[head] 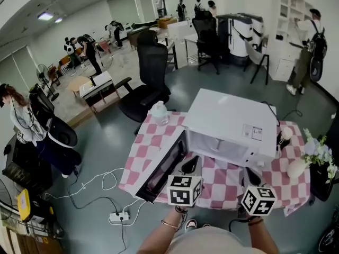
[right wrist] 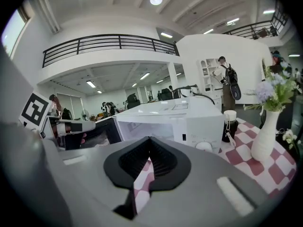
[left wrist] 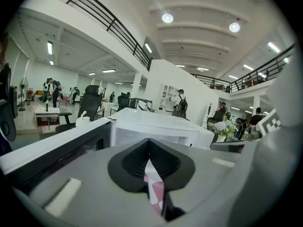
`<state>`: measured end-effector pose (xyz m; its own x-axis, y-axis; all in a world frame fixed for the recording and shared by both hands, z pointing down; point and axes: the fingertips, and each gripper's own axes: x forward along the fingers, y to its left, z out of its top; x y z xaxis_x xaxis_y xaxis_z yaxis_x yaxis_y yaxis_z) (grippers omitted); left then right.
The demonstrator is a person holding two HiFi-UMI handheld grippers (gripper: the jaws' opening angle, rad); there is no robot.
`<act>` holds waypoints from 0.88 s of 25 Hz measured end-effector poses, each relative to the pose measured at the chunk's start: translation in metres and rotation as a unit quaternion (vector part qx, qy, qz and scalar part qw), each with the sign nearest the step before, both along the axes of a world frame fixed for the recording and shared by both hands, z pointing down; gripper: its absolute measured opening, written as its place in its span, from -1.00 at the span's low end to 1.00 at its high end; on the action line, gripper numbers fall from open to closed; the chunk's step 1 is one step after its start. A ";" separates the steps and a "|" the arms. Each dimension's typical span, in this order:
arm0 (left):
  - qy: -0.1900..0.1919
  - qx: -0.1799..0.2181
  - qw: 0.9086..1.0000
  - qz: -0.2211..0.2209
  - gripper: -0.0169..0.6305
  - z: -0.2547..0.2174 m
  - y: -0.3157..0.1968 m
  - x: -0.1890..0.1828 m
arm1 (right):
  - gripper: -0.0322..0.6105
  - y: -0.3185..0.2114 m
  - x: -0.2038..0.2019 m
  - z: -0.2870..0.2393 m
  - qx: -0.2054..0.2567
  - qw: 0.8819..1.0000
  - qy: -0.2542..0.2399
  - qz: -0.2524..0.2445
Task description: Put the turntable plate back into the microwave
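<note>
With jaws together on nothing, the left gripper (head: 189, 165) and right gripper (head: 253, 177) both point at the open microwave (head: 229, 121) just ahead — its door (head: 160, 166) swung out on the left gripper's side — and no turntable plate shows.

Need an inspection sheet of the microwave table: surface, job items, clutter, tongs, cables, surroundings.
Surface: table under a pink-and-white checked cloth.
Job's things: white microwave on the cloth, door open on the left; turntable plate not made out in any view.
Clutter: white vase with flowers, dark jar, white bottle at the far corner.
Grippers: left tongs shut, empty; right tongs shut, empty.
Cables: white power strip and leads on the floor, left of the table.
Surroundings: open office; black office chair behind the table, people farther off.
</note>
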<state>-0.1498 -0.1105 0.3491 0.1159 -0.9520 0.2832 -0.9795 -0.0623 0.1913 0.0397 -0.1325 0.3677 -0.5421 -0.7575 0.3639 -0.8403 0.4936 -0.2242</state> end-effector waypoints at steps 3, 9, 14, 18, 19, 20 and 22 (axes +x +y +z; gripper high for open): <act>-0.002 0.001 1.000 -0.003 -0.95 -0.003 -0.002 -0.004 | -0.87 -0.007 0.015 -0.014 0.023 0.999 0.007 0.021; -0.005 0.003 1.000 -0.004 -0.95 -0.006 -0.006 -0.007 | -0.87 -0.012 0.033 -0.024 0.038 0.998 0.009 0.047; 0.003 0.000 1.000 -0.002 -0.95 -0.004 -0.008 -0.004 | -0.87 -0.011 0.036 -0.025 0.038 0.998 0.005 0.055; 0.003 -0.001 1.000 -0.001 -0.95 -0.003 -0.008 0.000 | -0.87 -0.008 0.035 -0.024 0.038 0.998 0.006 0.054; 0.003 -0.002 1.000 0.000 -0.95 -0.002 -0.008 0.001 | -0.87 -0.007 0.035 -0.024 0.037 0.998 0.004 0.055; 0.003 -0.002 1.000 0.001 -0.95 -0.001 -0.008 0.002 | -0.87 -0.007 0.036 -0.024 0.034 0.998 0.000 0.057; 0.004 -0.004 1.000 0.003 -0.95 0.000 -0.009 0.003 | -0.87 -0.007 0.038 -0.023 0.028 0.998 -0.010 0.061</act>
<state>-0.1465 -0.1190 0.3490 0.1233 -0.9493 0.2893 -0.9776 -0.0660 0.1998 0.0775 -0.1396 0.3444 -0.4511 -0.8371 0.3095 -0.8907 0.4001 -0.2158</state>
